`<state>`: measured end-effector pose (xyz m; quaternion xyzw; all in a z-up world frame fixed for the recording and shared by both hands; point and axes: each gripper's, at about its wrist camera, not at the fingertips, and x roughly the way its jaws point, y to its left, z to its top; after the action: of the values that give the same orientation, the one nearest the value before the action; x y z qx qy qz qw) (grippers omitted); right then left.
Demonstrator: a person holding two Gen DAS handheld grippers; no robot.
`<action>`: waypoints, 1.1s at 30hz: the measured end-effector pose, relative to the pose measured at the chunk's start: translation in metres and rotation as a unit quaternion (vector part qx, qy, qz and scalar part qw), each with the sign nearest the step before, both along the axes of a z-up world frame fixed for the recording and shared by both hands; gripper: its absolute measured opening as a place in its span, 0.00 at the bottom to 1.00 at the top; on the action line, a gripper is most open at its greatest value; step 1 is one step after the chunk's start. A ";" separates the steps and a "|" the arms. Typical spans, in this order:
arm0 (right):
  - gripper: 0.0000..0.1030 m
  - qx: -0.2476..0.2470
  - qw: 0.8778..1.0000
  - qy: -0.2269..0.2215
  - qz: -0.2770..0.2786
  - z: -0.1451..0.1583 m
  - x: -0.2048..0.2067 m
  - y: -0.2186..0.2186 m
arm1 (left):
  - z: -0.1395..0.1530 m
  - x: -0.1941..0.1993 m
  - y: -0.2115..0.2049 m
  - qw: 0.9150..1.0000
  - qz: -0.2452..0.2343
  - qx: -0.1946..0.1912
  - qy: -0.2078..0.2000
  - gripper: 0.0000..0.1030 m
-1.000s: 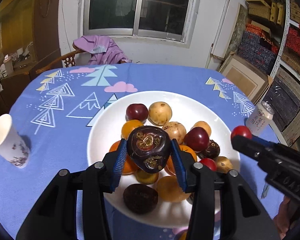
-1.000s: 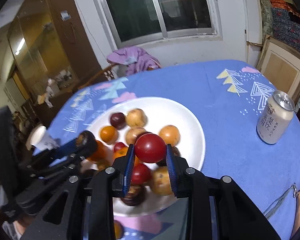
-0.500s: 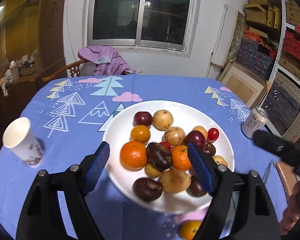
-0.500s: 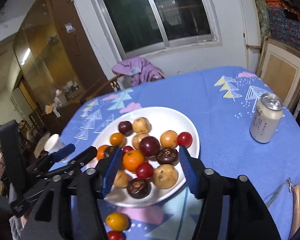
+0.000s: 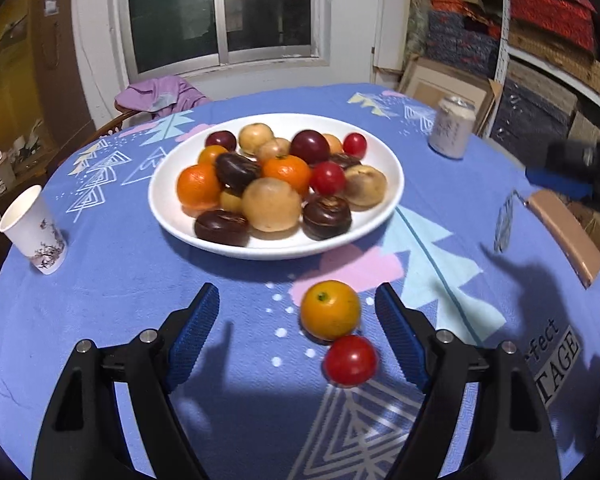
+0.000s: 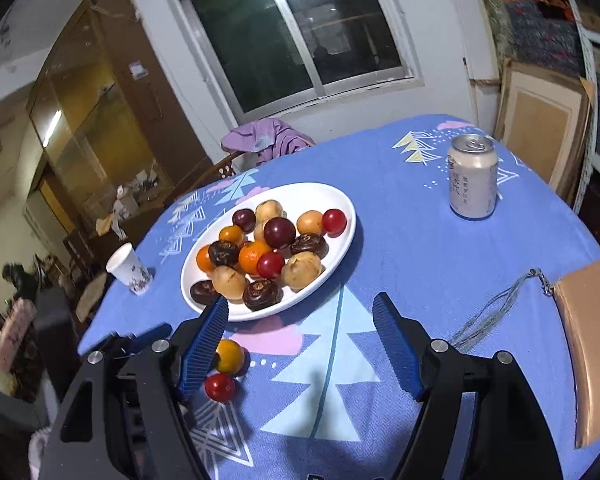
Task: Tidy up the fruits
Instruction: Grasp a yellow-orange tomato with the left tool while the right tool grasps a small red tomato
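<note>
Fruits were mostly piled on the white plate (image 5: 384, 204), which sat near the middle of the round table (image 5: 120, 280) with its blue cloth. The pile held oranges, red round ones, tan ones and dark brown ones, all touching each other.

Two fruits were not on the plate. A small orange (image 5: 330, 309) and a red fruit (image 5: 351, 359) lay on the cloth between the plate and the near edge of the table. They were touching, or almost touching.

A can (image 6: 472, 176) stood toward the far right edge, a paper cup (image 5: 34, 232) toward the left edge, and a tan pouch (image 6: 592, 344) lay by the right edge.

The left hand-held gripper (image 5: 296, 334) was spread wide and held nothing. The two loose fruits sat in the gap between its blue pads, but the pads did not press on them. The right hand-held gripper (image 6: 300, 350) was opening, with only bare cloth between its pads. The loose fruits lay just beside its left pad.

I think the step in hand was going for the last loose fruits. The next move would call for lowering around just one fruit, likely the orange, and squeezing gently so the red one does not roll away.
</note>
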<state>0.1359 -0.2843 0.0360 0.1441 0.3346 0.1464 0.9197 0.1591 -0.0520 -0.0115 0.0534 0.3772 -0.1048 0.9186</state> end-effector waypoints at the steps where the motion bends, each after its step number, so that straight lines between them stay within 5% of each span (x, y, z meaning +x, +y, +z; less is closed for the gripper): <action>1: 0.74 0.004 1.000 0.001 -0.002 0.000 0.000 -0.003 | -0.003 0.000 -0.002 1.000 -0.002 0.003 0.003 0.76; 9: 0.74 0.006 1.000 0.004 0.005 -0.001 -0.001 0.000 | -0.018 0.011 -0.013 1.000 -0.011 0.019 0.019 0.70; 17: 0.74 0.008 1.000 0.012 0.003 -0.004 0.000 -0.001 | -0.020 0.019 -0.011 0.999 -0.022 -0.010 0.030 0.37; 24: 0.74 -0.010 0.999 0.024 0.019 -0.011 0.004 0.007 | -0.011 0.013 0.000 1.000 -0.015 -0.020 0.017 0.36; 33: 0.74 -0.107 0.988 0.039 0.108 -0.040 -0.002 0.068 | 0.016 -0.005 0.064 0.996 0.071 -0.040 -0.024 0.36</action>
<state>0.1337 -0.2166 -0.0038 0.0132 0.3975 0.2025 0.8949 0.1536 0.0117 0.0046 -0.0075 0.3535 -0.0534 0.9339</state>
